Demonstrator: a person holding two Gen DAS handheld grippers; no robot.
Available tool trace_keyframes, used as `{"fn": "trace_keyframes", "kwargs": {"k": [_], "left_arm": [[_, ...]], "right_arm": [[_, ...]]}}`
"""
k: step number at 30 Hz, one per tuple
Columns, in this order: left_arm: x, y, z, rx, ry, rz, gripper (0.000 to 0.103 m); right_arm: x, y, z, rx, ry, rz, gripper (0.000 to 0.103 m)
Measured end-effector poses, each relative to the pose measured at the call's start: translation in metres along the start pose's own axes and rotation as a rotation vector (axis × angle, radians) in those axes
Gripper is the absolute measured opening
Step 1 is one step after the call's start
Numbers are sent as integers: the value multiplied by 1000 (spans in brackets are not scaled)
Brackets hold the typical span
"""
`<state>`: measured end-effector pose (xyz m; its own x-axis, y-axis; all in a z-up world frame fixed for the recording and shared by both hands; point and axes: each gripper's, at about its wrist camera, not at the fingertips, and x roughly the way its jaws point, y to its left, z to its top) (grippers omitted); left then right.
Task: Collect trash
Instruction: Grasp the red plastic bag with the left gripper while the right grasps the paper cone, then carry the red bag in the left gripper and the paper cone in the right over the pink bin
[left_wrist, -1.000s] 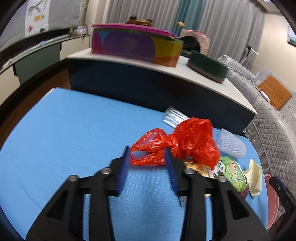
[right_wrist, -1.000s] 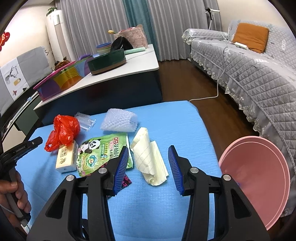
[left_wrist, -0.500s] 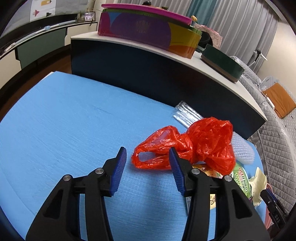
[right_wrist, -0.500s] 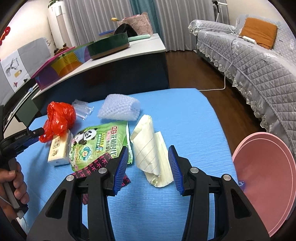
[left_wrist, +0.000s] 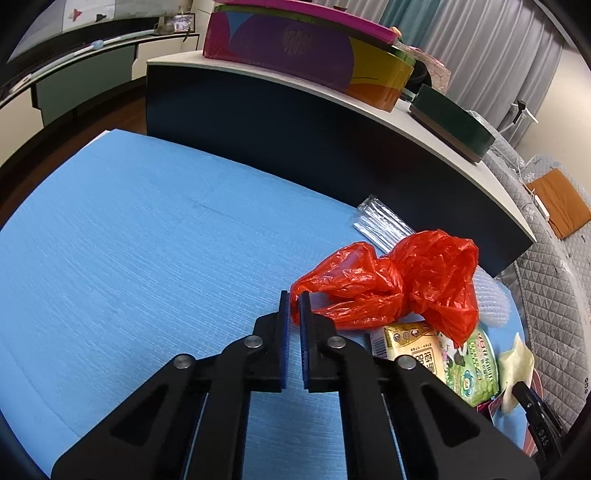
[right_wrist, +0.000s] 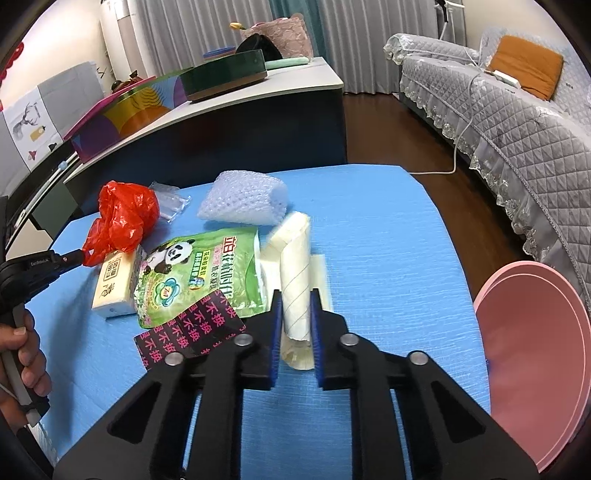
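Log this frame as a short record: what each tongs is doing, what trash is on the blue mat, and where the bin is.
left tongs: shut on the tip of the red plastic bag
right tongs: shut on the cream paper roll
loose trash on blue mat: bubble wrap, green panda pouch, tissue pack, black wrapper, clear plastic sleeve
bin: pink basin, beyond the mat's right edge

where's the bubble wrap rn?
Right wrist view: bubble wrap lies at the blue mat's far side, behind the green panda pouch, right of the red bag.
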<state>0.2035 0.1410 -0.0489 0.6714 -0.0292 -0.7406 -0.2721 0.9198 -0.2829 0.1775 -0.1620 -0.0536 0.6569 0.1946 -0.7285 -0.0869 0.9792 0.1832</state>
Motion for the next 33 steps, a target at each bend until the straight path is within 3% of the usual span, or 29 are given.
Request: {"fn": "trace_keyframes", "kwargs": {"k": [33], "left_arm": [[-115,-30,2,146,-254,-90,1]], "right_arm": [[-96,2,-6,-22,-179,-71,8]]}}
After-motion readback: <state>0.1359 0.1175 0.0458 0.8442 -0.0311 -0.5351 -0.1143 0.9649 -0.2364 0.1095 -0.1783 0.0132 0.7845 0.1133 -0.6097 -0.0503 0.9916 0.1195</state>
